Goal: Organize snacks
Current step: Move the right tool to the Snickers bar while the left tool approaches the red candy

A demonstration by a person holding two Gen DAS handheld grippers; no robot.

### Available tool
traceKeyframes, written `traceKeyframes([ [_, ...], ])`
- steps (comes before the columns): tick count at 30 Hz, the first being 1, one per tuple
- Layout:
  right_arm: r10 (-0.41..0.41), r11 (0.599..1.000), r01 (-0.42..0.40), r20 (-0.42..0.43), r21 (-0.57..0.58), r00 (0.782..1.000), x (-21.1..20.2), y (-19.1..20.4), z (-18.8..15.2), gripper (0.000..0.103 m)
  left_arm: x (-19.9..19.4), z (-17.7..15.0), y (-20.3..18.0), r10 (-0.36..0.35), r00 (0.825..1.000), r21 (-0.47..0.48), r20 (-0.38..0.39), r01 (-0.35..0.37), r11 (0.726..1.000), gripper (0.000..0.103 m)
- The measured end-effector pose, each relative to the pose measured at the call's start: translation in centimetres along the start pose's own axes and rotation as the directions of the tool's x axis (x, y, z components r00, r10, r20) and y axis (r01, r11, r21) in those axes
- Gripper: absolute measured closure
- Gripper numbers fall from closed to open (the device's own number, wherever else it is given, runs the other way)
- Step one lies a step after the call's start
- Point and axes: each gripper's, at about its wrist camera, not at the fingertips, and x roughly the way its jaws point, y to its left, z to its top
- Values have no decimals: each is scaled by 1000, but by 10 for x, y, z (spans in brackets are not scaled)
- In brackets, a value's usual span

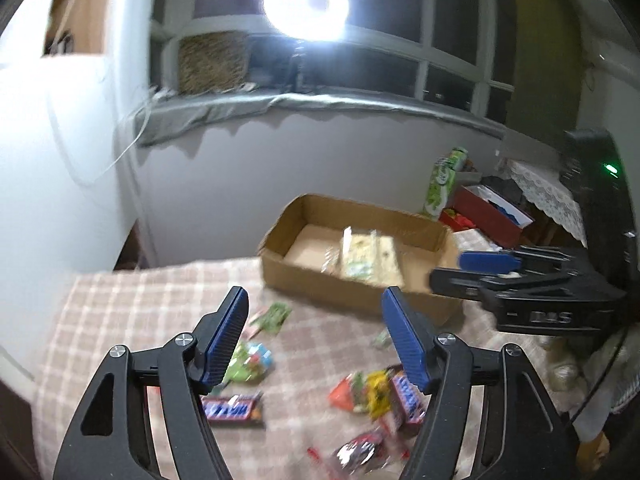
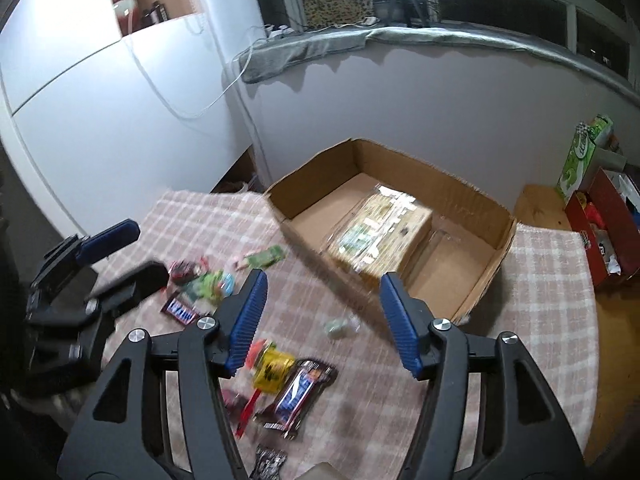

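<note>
Checked cloth on desk (image 1: 120,300); cardboard box (image 2: 304,184) beyond both claws, ring light (image 1: 306,4) above. Left claw (image 1: 314,336) and right claw (image 2: 322,320) spread, empty. Wrapper print blurred, unreadable.

A home room at night: checked cloth (image 2: 532,276) on the worktop, window (image 1: 400,40), ring light (image 1: 306,2), wardrobe (image 2: 100,120).

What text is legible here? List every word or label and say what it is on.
"DAS", blurred, roughly: black body of the right gripper.
Chocolate bar: white lettering, too blurred to read.
Green carton: script logo, too blurred to read.
Other wrappers: nothing legible.
</note>
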Motion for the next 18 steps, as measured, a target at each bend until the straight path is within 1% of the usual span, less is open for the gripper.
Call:
traceKeyframes([
  [4, 6, 1000, -6, -12, -3, 1000, -6, 9, -19, 42, -10, -17, 22, 7, 1000, -69, -19, -8, 998, 34],
  [8, -5, 1000, 5, -22, -11, 1000, -8, 14, -34, 42, -20, -35, 36, 4, 999, -118, -37, -8, 993, 34],
  [10, -4, 1000, 4, -31, 4, 1000, -9, 13, -43, 42, -24, -43, 41, 0, 999, -138, -41, -6, 990, 34],
  [14, 2, 999, 0, -55, 35, 998, -8, 9, -59, 42, -30, -64, 44, -36, 998, -175, -60, 25, 984, 34],
  [18, 4, 998, 2, -87, 65, 996, -3, 2, -76, 42, -28, -82, 40, -75, 992, -174, -99, 57, 983, 34],
])
